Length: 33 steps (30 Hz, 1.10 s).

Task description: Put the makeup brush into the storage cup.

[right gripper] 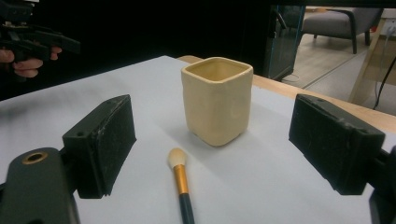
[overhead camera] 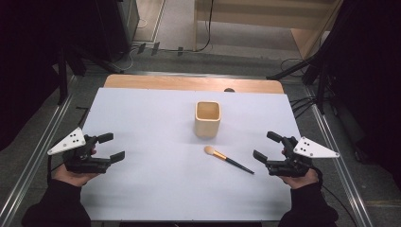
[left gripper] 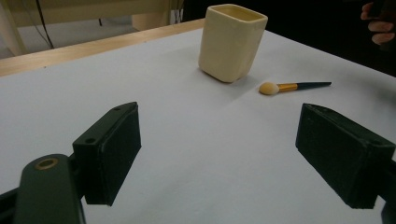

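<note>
From the high view, the makeup brush (overhead camera: 229, 160) is lying flat on the white table cover (overhead camera: 156, 175), just in front of the cream square cup (overhead camera: 208, 118) and a bit to its right, near it but not touching. Fluffy tip points toward the cup side, dark handle runs out toward the right gripper (overhead camera: 266, 146). That gripper is close to the handle end, jaws spread wide with nothing in them. The left gripper (overhead camera: 111, 147) sits well apart on the other side, also gaping and empty.

Left gripper view: both black jaws stand wide with just bare cover between them. Brush (left gripper: 293, 87) and cup (left gripper: 232, 41) are farther off, brush lying beside the cup's base, gold ferrule catching the light.

Right gripper view: this one's lined up nicely, the brush (right gripper: 181, 184) runs almost straight up between the open jaws, bristles just short of the cup (right gripper: 217, 99).

My guess on handling: the brush looks light and stiff, thin and probably a bit slick, and since it lies flat it could roll or skid when pinched. I'd grab the handle just behind the ferrule, jaws across it, never the soft bristles (they'd just squash). The cup looks like glazed ceramic, so heavier, smooth and chippable, best left standing and not bumped
</note>
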Each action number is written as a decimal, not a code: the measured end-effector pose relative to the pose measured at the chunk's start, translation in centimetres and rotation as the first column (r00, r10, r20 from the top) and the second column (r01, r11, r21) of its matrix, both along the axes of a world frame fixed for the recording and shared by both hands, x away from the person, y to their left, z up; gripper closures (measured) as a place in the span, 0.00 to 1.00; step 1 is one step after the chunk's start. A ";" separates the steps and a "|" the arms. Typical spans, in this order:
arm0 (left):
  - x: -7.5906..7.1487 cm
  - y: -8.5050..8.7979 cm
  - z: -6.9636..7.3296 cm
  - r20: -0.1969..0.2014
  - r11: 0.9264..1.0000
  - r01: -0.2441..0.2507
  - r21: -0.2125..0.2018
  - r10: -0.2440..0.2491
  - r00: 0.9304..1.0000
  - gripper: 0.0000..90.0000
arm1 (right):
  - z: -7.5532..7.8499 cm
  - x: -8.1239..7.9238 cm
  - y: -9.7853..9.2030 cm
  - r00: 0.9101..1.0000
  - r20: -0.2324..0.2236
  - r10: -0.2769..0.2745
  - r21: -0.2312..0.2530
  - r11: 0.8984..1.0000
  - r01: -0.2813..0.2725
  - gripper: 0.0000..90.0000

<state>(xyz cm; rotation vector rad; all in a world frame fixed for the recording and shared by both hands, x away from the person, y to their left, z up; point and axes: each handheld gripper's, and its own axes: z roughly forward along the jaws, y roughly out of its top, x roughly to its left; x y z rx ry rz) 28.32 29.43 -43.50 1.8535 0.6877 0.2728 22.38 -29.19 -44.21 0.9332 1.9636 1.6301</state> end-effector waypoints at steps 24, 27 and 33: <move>0.0 -0.3 0.1 0.003 1.000 0.014 -0.001 -0.014 1.000 0.16 | -0.4 3.3 4.9 0.998 0.003 0.070 -0.032 0.997 -0.070 0.16; 0.0 -0.3 0.1 0.004 1.000 0.011 -0.005 -0.011 1.000 0.16 | -0.7 3.6 5.6 0.997 0.004 0.076 -0.046 0.996 -0.075 0.16; 0.0 -0.3 0.1 0.004 1.000 0.013 -0.006 -0.013 1.000 0.16 | -0.9 4.0 6.4 0.996 -0.004 0.094 -0.054 0.994 -0.094 0.16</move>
